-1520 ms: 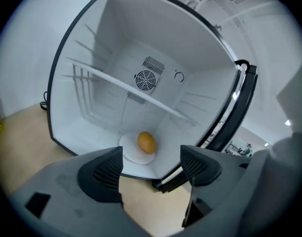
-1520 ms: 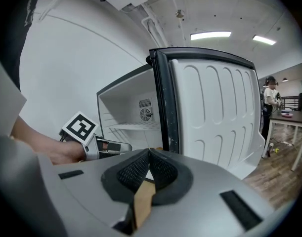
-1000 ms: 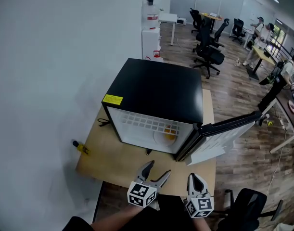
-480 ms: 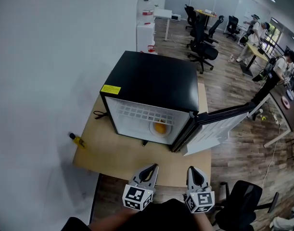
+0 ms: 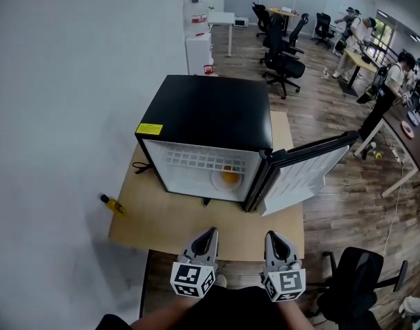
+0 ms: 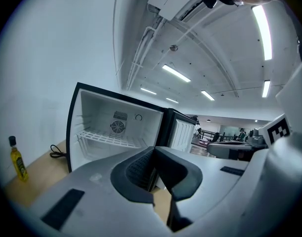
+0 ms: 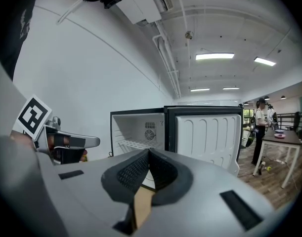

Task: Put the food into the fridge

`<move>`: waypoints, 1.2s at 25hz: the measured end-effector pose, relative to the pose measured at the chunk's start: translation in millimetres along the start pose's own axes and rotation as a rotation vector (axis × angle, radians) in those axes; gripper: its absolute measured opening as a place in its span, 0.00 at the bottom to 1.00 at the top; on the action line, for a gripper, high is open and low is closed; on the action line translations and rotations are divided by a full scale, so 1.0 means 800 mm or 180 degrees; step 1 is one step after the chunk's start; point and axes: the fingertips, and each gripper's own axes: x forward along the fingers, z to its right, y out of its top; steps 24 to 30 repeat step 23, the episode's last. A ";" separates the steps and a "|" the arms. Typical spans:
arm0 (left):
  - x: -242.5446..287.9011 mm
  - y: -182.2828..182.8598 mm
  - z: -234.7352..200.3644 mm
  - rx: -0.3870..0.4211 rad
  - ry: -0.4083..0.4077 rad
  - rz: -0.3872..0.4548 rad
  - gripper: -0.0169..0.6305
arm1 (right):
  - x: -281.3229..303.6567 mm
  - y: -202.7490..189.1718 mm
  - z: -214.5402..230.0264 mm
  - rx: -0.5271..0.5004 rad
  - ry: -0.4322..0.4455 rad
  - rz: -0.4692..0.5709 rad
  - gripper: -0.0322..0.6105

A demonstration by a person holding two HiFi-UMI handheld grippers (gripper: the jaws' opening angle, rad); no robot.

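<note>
The food, an orange item, sits on a plate inside the fridge. The door stands swung out to the right, so loading looks complete and only closing the door appears to remain. The left gripper and right gripper are both closed on nothing, held side by side over the table's near edge, apart from the door.

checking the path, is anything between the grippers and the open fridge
Nothing visible. Only bare table lies between the left gripper, the right gripper and the fridge; its door stands open rightward, the yellow bottle sits far left.
</note>
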 end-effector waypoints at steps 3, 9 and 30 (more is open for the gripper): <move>0.005 0.000 0.004 0.0037 -0.0033 0.0008 0.05 | -0.006 0.001 0.004 -0.0026 -0.0048 0.0042 0.14; -0.003 -0.002 0.011 -0.0007 -0.0009 0.0004 0.05 | -0.022 0.006 0.008 -0.0170 -0.0150 0.0097 0.14; -0.021 0.005 0.030 0.0022 0.0045 0.0091 0.05 | -0.046 0.007 0.008 -0.0087 -0.0118 0.0136 0.14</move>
